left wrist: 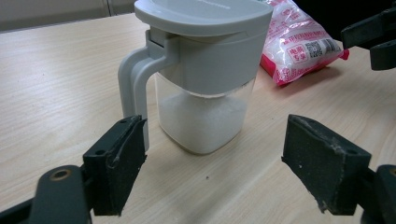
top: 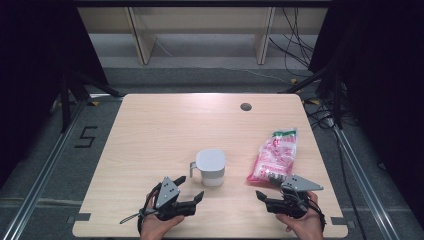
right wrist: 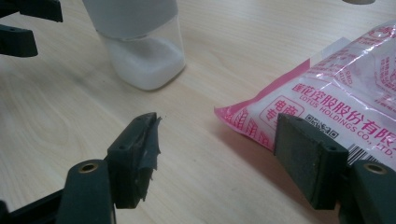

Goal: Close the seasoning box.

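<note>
Near the front edge of the pale wooden surface (top: 150, 130), your left hand-held gripper (left wrist: 212, 158) faces the grey-lidded clear plastic sugar jug (left wrist: 201, 70), jaws spread; your right hand-held gripper (right wrist: 215, 154), also spread and empty, nears the pink-printed plastic bag (right wrist: 336, 93). Approach looks underway; next, close squarely on the bag's corner.

Grey-lidded clear jug (top: 210, 167) holding white grains; pink-and-white printed bag (top: 274, 155); pale wood-grain table (top: 160, 130).
</note>
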{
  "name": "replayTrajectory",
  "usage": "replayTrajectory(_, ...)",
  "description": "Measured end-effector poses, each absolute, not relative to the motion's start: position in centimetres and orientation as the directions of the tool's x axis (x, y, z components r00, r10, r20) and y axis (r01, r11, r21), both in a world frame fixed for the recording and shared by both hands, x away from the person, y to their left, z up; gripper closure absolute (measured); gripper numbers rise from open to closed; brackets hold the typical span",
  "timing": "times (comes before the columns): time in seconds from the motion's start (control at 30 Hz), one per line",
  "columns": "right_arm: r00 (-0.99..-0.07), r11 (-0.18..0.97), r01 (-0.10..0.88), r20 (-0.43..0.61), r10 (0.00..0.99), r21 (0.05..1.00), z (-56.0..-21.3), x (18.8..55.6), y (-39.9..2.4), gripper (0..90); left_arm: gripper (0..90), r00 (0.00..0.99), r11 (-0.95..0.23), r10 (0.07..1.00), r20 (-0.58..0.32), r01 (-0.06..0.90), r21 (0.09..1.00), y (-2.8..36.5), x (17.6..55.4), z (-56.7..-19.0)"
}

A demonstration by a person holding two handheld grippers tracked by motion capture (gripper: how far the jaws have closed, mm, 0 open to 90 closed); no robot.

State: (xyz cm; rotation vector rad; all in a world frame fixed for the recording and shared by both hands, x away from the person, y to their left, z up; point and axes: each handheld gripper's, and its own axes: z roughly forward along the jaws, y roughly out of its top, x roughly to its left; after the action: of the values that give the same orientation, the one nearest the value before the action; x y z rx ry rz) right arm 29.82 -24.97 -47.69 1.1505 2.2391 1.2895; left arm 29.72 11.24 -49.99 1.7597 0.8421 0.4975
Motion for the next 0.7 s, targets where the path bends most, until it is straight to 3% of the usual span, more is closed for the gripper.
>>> replayTrajectory(0.17,-0.643,0.293,0.468,0.094,0.76,0.834,-48.0,29.66,-25.0,31.6,20.3,0.663,-0.188,0.746,-0.064,0.302,0.935,11.15,29.63,-50.0)
replayTrajectory(0.2,-0.641,0.28,0.482,0.116,0.758,0.83,-48.05,29.47,-24.86,31.6,20.3,0.677,-0.219,0.735,-0.029,0.278,0.935,11.26,29.78,-49.96)
replayTrajectory(0.7,-0.645,0.292,0.485,0.111,0.756,0.824,-48.23,29.43,-24.72,31.5,20.1,0.669,-0.194,0.741,-0.061,0.3,0.934,11.05,29.69,-50.09)
